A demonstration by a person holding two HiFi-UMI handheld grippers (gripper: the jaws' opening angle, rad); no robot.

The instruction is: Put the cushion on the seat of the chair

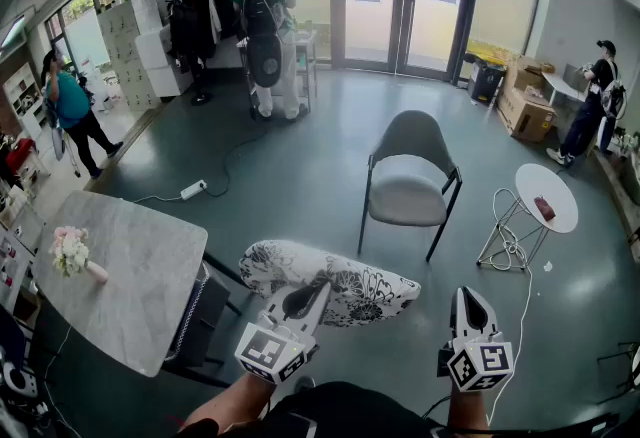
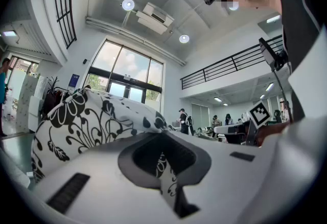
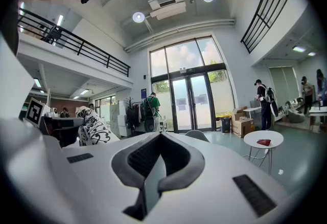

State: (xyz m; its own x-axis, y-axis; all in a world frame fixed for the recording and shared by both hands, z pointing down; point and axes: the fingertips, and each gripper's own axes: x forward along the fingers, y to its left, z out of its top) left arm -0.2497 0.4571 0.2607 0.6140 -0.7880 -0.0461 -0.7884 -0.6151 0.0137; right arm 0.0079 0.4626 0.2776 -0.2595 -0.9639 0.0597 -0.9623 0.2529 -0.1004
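Above the dark grey floor (image 1: 300, 176), just in front of us, we hold the oblong white cushion with a black floral print (image 1: 345, 276) roughly level, with one edge pinched in our left gripper (image 1: 308, 300). In the left gripper view the jaws of that gripper (image 2: 164, 169) are clenched on a fold of the printed fabric, and the bulk of the cushion (image 2: 92, 120) swells up and away beyond them. We judge that this edge grip lets the cushion's body lead towards the target, ready to be laid flat.

Our right gripper (image 1: 468, 300) is clamped shut on nothing. The right gripper view shows its jaws (image 3: 152, 179) meeting with only air between them. It sits off to the side, apart from the cushion (image 3: 93, 127), probably to leave the load clear.

The grey armchair with a pale padded seat and thin black legs (image 1: 405, 188) stands well apart from us, facing our way, and its seat is bare. Its backrest top (image 3: 196, 135) shows just past the right jaws. Beside the chair is a small round white side table (image 1: 560, 211), so we think a straight approach from the front is the safest.
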